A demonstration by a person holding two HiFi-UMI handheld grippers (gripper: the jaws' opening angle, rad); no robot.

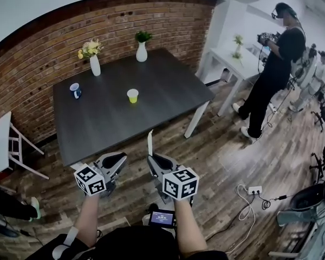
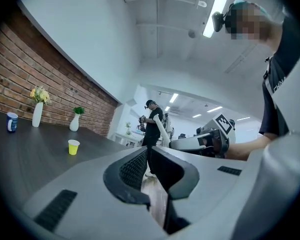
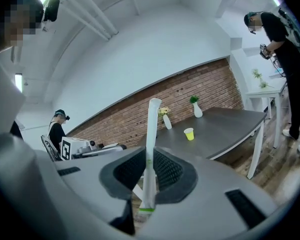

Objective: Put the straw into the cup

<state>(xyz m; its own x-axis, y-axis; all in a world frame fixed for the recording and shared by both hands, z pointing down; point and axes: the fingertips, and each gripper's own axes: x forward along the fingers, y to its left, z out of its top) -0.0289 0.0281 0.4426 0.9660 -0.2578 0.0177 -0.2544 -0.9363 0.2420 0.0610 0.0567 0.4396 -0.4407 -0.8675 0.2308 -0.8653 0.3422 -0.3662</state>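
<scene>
A straw is pinched in the right gripper, well apart from the cup.

The straw is long, thin and white, with a green ring near its bottom end. It is held upright between the two dark pads, and most of it sticks up above them. The left gripper is seen with its jaws pressed together and nothing between them. Both grippers are held side by side over the wood floor, just in front of the near edge of the dark table. The small yellow cup is stood upright near the middle of that table, with its open top up.
</scene>
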